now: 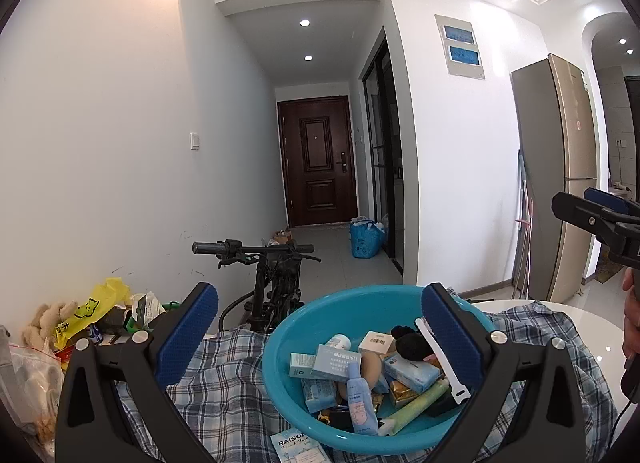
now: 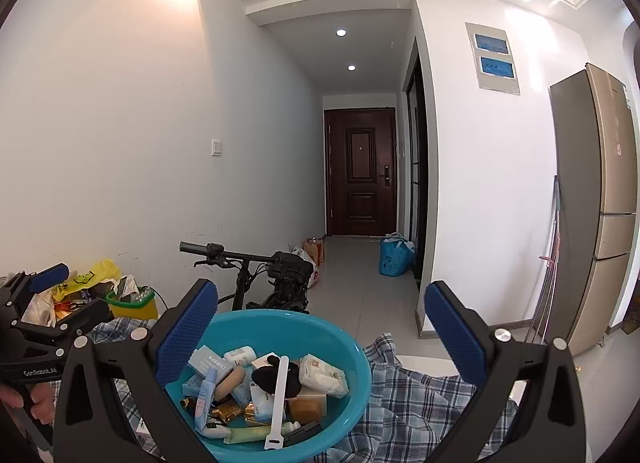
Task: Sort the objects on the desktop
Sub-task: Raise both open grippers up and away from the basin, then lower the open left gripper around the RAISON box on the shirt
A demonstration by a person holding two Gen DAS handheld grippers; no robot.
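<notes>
Left gripper: we see its jaws wide open, empty
Right gripper: open too, empty
Basin: our fingers hide some items inside

White hallway, dark door, fridge.

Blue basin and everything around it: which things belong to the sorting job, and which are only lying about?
For the job: blue basin, white strap, green tube, black plush, left gripper, right gripper.

Lying about: bicycle, yellow bag, fridge, plaid cloth.
</notes>
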